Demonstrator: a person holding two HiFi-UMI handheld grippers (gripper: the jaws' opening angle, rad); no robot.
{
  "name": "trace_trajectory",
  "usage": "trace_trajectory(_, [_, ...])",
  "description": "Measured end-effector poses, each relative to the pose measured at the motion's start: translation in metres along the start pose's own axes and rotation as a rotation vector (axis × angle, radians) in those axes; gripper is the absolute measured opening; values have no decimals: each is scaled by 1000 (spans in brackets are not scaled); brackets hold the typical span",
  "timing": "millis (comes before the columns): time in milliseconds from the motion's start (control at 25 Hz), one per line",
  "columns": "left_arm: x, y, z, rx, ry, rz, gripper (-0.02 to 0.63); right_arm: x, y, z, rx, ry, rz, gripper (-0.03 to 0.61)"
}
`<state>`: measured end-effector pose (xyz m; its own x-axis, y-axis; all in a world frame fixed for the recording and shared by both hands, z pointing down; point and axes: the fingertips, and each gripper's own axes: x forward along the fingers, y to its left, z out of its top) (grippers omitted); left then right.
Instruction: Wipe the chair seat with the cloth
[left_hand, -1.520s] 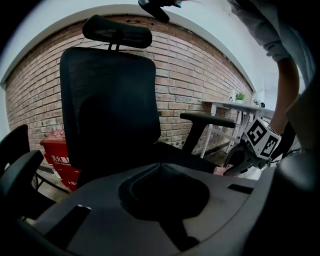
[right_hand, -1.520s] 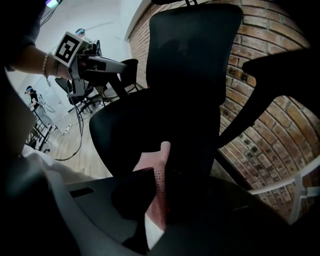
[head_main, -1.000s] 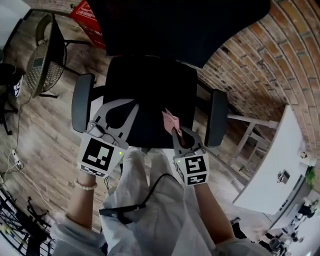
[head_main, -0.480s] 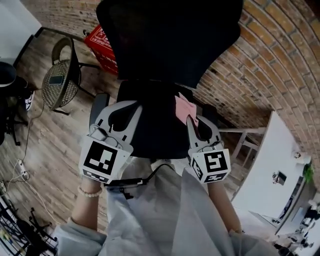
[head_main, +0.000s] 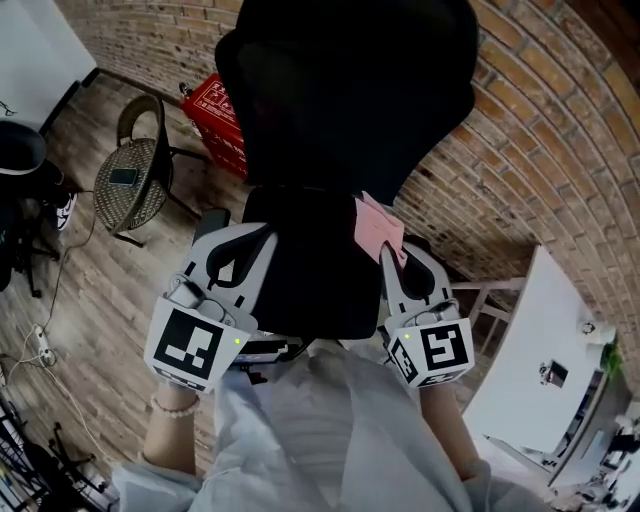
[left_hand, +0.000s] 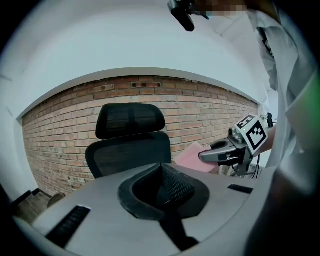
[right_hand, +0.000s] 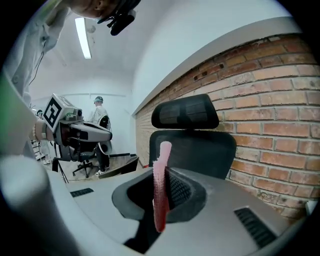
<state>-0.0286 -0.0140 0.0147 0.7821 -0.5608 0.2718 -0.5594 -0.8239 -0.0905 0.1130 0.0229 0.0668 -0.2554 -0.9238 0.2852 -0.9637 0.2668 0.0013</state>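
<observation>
A pink cloth (head_main: 378, 225) is being pinched in the right gripper (head_main: 392, 255) above the far right of the black office chair seat (head_main: 305, 270), seemingly not touching it. The left gripper (head_main: 255, 238), pressed together and empty, is being held at the seat's left. The wiping itself appears still to be done.

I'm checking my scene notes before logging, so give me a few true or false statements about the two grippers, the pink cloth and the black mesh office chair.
The right gripper pinches the pink cloth. True.
The left gripper grips a second cloth. False: its jaws are together on nothing.
The black mesh office chair stands before a red brick wall. True.
The box by the wall is blue. False: the box is red.
</observation>
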Motion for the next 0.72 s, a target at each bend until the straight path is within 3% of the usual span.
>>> trace_trajectory(200, [-9, 6, 2, 8, -11, 46, 18, 1, 11, 9, -17, -15, 33, 55])
trace_trajectory(720, [-11, 16, 0, -4, -12, 66, 18, 10, 28, 15, -52, -16, 82, 54])
